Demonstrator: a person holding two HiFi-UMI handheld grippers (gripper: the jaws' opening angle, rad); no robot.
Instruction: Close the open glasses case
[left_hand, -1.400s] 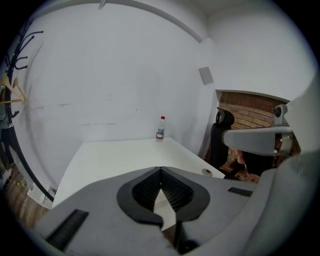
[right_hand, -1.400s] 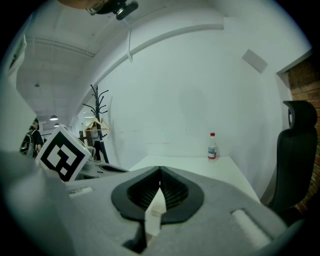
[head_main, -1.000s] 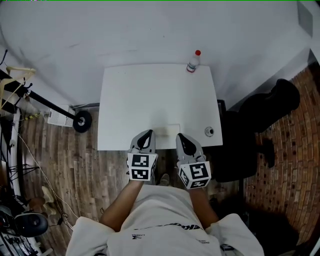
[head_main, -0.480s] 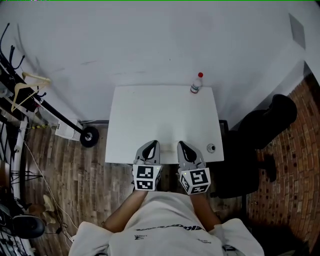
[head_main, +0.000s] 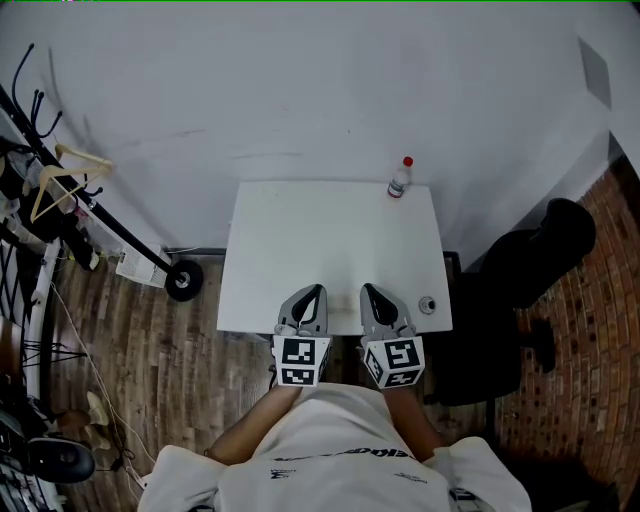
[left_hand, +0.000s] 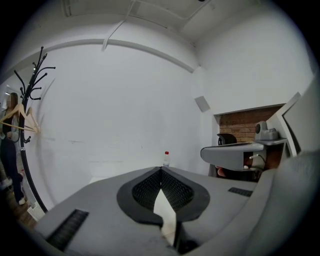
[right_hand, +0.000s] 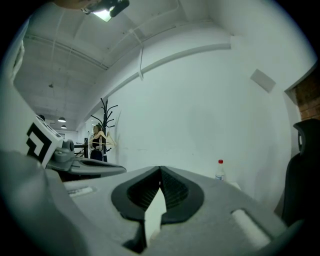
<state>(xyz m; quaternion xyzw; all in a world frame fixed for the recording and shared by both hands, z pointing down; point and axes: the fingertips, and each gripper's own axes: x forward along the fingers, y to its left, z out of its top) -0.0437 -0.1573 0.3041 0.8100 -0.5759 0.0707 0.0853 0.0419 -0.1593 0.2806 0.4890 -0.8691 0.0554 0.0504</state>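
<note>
I cannot make out the glasses case anywhere on the white rectangular table (head_main: 330, 240). My left gripper (head_main: 312, 292) and right gripper (head_main: 372, 290) hang side by side over its near edge, jaws closed on nothing. A clear plastic bottle with a red cap (head_main: 400, 178) stands at the far right corner.

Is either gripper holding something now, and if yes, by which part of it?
Nothing is held. The left gripper and the right gripper both have their jaws shut together, with nothing between them.
</note>
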